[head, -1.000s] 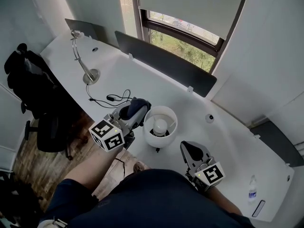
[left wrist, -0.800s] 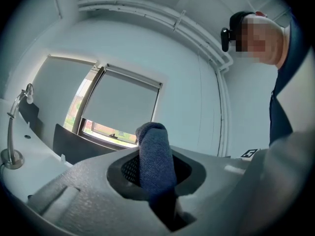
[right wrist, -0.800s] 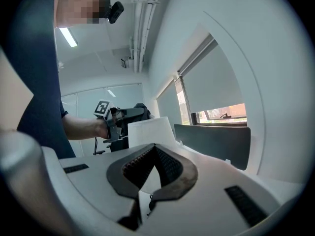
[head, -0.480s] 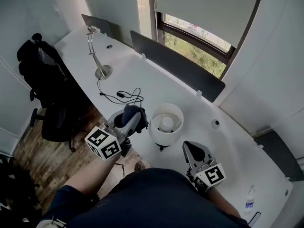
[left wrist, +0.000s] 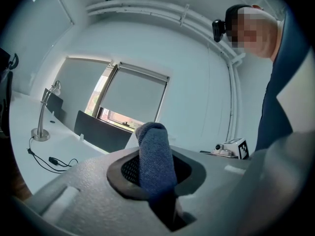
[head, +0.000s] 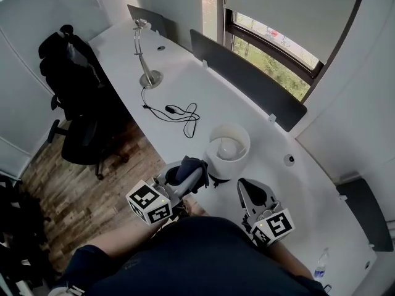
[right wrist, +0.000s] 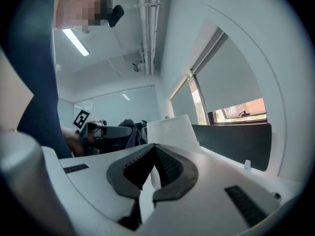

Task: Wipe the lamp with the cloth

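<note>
The white table lamp (head: 227, 148) with its round shade stands on the white desk (head: 185, 85) just ahead of me. My left gripper (head: 185, 176) is shut on a dark blue cloth (head: 190, 165), low at the shade's near-left side; I cannot tell whether they touch. The cloth (left wrist: 155, 156) sticks up as a thick fold between the jaws in the left gripper view. My right gripper (head: 250, 193) hovers at the shade's near-right side, shut with nothing in it. Its view shows the white shade (right wrist: 173, 129) close beyond the jaws, and the left gripper (right wrist: 115, 132) past it.
A silver desk lamp (head: 147, 60) stands far left on the desk, with a black cable (head: 180, 111) coiled near it. Dark screens (head: 247, 79) line the back edge under the window. A black office chair (head: 77, 97) stands left of the desk. A water bottle (head: 319, 267) is at far right.
My head view has swung, so the desk sits further right. The left gripper with the cloth has moved from the shade's far-left side to its near-left side. The right gripper has hardly moved.
</note>
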### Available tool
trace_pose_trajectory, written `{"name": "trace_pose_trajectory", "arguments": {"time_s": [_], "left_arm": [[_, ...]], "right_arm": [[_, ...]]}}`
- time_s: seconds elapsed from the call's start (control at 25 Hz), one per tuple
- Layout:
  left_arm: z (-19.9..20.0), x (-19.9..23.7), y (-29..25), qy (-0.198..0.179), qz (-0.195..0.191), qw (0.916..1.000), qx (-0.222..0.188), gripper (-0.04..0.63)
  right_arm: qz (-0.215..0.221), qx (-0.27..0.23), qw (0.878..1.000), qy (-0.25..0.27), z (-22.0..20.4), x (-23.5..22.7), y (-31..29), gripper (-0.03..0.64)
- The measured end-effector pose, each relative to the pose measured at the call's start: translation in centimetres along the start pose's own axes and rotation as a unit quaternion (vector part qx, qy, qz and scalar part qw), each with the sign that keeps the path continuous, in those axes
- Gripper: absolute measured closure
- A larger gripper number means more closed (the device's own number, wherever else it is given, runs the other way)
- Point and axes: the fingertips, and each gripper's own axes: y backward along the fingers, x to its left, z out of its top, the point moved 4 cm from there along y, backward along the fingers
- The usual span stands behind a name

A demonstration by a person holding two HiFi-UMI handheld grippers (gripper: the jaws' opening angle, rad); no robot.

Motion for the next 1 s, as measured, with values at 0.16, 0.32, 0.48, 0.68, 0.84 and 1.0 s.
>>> {"name": "trace_pose_trajectory", "arguments": {"time_s": [0.16,0.32,0.48,0.68,0.84,1.0], "left_arm": [[-0.6,-2.3,-0.1,-0.007,-0.015,0.9999,0.003,0.528],[-1.6,-3.7,0.0,-0.014,-0.022,0.9996,0.011,0.528],[-2.3,-3.9,0.0,-0.008,-0.024,0.9995,0.019,0.528],[-2.4,-4.3,0.0,-0.012,-0.031,0.9992,0.022,0.528],[-2.4,-4.3,0.0,-0.012,-0.032,0.9992,0.021,0.528],[-2.1,-4.2,0.2,-0.012,-0.032,0.9993,0.017,0.528]], "right_arm": [[0.013,-0.001,1.000,0.003,0.2,0.7,0.1,0.606],[0.022,-0.001,1.000,0.008,0.0,1.6,0.2,0.606],[0.032,0.009,0.999,0.008,-0.6,2.2,0.1,0.607],[0.036,0.012,0.999,0.011,-0.7,2.7,0.2,0.607],[0.036,0.012,0.999,0.013,-0.7,2.8,0.1,0.607],[0.034,0.010,0.999,0.014,-0.5,2.8,0.1,0.606]]}}
